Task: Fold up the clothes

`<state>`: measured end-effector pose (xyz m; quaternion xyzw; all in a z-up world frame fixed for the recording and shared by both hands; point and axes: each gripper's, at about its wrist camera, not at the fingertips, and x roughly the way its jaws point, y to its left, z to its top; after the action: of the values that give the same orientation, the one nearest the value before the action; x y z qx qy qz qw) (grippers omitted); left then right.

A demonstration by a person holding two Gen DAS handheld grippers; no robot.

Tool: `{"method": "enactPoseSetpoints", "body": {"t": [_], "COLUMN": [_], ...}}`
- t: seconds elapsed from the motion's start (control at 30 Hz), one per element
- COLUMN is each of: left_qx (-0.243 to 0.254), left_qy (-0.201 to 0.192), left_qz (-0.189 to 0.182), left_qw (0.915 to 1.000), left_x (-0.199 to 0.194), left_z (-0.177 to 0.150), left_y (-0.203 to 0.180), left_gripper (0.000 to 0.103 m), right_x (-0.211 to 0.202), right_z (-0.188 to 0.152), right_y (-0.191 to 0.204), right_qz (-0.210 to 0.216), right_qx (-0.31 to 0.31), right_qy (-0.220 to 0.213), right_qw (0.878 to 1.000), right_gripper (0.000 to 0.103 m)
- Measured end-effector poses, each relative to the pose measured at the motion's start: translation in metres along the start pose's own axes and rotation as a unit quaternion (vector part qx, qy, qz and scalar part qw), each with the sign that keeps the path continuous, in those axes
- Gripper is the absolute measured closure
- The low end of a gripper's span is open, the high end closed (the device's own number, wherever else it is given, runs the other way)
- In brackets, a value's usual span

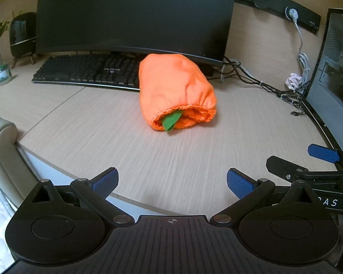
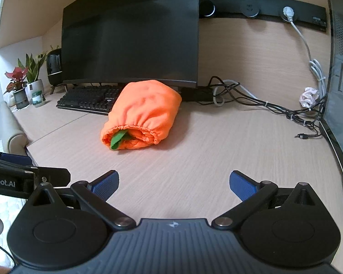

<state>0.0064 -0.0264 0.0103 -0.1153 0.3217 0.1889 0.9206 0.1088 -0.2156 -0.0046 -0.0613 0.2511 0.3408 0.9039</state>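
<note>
Nearest, the left gripper (image 1: pixel 172 181) and the right gripper (image 2: pixel 174 182) both hover over the near edge of the surface (image 1: pixel 126 150), fingers spread wide and holding nothing. Farther in, well apart from both, the orange garment (image 1: pixel 175 86) lies bundled into a fat roll, its far end just beside the keyboard (image 1: pixel 87 70) under the monitor (image 1: pixel 135 11). The near end shows a gathered elastic hem with a green tag (image 1: pixel 171 119) poking out. It looks light, soft and floppy, so it will sag and unroll once lifted. The puckered hem seems the firmest place to pinch, one gripper at each side; the smooth top would likely slide between the pads.
</note>
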Motion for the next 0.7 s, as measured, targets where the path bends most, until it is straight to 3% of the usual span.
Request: {"method": "enactPoseSetpoints", "body": {"t": [0.7], "left_qx": [0.001], "left_qy": [0.004], "left_qz": [-0.009], "left_qw": [1.0], "left_x": [0.0065], "left_z": [0.0005], "left_y": [-0.0044], "left_gripper": [0.0], "right_x": [0.0006], "right_z": [0.0022], "right_y": [-0.0048], "right_qz": [-0.006], "right_qx": [-0.006], "right_qy": [-0.001], "right_qw": [1.0], "right_gripper": [0.0]}}
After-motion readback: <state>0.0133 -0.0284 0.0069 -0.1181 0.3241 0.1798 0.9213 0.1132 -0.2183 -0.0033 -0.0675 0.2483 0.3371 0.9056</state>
